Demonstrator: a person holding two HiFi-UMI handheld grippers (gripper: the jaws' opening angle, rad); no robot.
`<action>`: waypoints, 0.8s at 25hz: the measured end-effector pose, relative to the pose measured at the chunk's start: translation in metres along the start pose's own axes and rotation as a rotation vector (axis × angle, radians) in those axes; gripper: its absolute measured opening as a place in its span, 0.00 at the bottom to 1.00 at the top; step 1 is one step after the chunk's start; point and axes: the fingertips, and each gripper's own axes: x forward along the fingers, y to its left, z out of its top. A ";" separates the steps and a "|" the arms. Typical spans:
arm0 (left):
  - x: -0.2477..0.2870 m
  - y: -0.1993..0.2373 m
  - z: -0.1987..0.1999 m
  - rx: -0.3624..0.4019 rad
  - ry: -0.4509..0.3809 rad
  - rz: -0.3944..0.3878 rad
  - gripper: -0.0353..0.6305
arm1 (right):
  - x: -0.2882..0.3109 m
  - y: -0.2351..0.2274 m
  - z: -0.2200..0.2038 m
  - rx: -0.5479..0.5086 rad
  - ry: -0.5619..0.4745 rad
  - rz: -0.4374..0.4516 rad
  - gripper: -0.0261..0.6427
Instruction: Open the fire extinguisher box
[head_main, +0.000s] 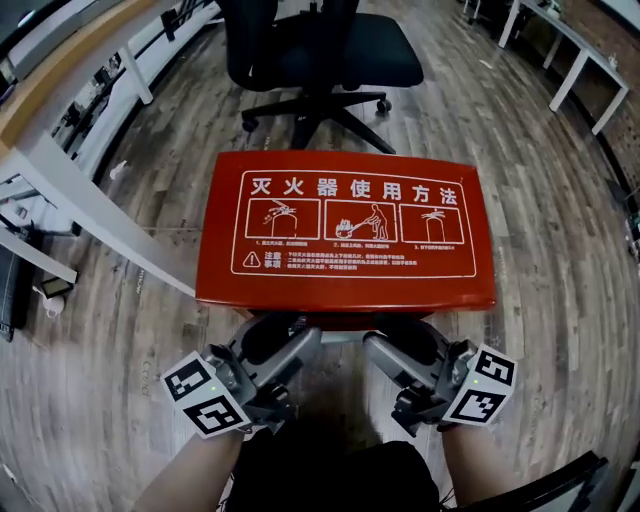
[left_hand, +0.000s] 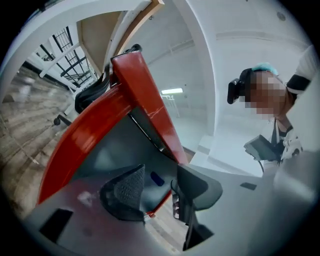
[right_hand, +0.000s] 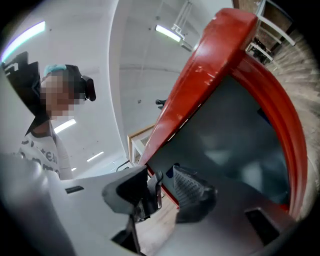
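The red fire extinguisher box lid, printed with white instruction pictures, fills the middle of the head view and hides the box body under it. My left gripper and right gripper reach under its near edge, fingertips hidden by the lid. In the left gripper view the red lid rises overhead with its grey underside showing. The left gripper stands open, the lid's red rim in the gap. The right gripper is open too, with the lid above it and the rim between its fingers, untouched.
A black office chair stands just behind the box. A white desk runs along the left and a white table stands at the back right. Wood plank floor surrounds the box. The person's forearms come in from the bottom edge.
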 end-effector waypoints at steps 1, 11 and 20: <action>0.001 0.003 0.000 0.025 -0.002 0.000 0.32 | 0.000 -0.002 0.002 0.004 -0.015 0.014 0.26; 0.006 -0.001 0.020 0.015 -0.132 -0.098 0.32 | 0.001 -0.003 0.031 -0.038 -0.134 0.056 0.27; 0.007 -0.016 0.027 0.059 -0.153 -0.173 0.32 | 0.000 0.008 0.036 -0.080 -0.135 0.109 0.27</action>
